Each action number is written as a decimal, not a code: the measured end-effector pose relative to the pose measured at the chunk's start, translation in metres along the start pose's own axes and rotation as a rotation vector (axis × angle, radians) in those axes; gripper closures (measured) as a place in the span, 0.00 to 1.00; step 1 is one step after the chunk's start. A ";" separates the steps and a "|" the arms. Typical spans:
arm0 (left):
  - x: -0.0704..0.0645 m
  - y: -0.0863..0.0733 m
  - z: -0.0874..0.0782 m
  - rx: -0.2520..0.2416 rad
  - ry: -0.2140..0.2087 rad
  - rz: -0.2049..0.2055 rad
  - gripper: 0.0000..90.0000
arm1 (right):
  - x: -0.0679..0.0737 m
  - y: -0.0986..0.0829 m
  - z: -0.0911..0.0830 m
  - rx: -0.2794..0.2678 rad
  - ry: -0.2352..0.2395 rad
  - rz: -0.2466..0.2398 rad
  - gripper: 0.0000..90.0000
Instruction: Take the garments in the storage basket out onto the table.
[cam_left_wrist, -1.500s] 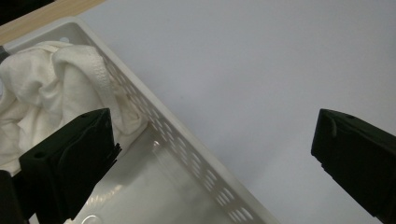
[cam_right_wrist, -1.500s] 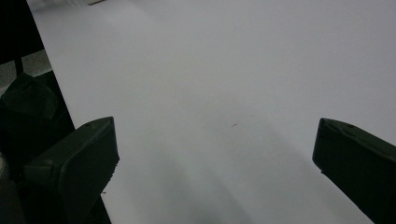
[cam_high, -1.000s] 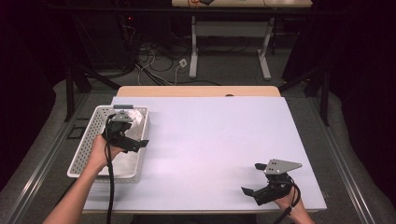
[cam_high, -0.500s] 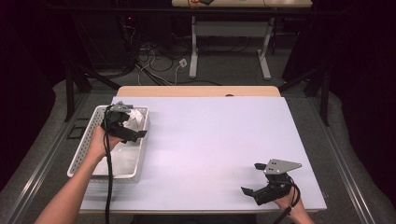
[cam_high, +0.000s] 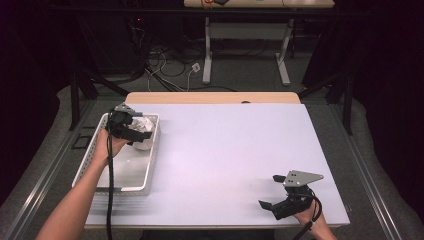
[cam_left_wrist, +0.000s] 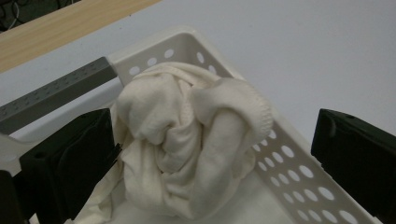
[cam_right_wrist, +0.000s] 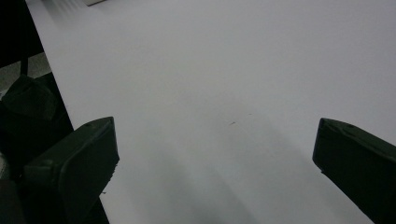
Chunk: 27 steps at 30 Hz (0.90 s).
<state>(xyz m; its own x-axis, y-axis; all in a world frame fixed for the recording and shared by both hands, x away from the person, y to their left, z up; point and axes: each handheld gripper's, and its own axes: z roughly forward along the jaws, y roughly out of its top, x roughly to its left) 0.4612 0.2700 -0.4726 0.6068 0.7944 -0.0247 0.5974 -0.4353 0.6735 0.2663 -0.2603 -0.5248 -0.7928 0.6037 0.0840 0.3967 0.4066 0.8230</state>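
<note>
Your left gripper (cam_left_wrist: 212, 154) gapes wide around the cloth (cam_left_wrist: 187, 154) in the tray (cam_left_wrist: 299, 172); your right gripper (cam_high: 276, 196) is open, empty, well away from the tray.

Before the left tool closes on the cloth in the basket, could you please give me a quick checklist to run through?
1. Left tool open: ok, jaws stand wide apart.
2. White cloth between the jaws: ok, bunched in the gap.
3. Cloth at the far corner of the white basket: ok.
4. Basket wall out of the closing path: not ok, the perforated wall runs between cloth and one jaw.
5. Right tool out of the way: ok, open, at the table near edge.
</note>
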 end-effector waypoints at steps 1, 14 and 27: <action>0.002 0.000 0.001 0.014 -0.006 -0.009 0.00 | 0.000 0.000 0.000 0.006 0.003 0.000 0.00; 0.025 -0.013 0.023 0.090 -0.006 -0.065 0.00 | 0.000 0.000 0.001 -0.001 0.011 0.005 0.00; 0.017 -0.016 0.053 0.229 0.009 -0.031 0.14 | 0.000 0.000 0.000 0.003 0.009 -0.012 0.00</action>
<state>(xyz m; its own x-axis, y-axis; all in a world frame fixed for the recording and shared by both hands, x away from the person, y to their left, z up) 0.4899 0.2684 -0.5231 0.5824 0.8121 -0.0351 0.7196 -0.4949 0.4871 0.2663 -0.2603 -0.5252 -0.8015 0.5927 0.0788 0.3884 0.4160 0.8222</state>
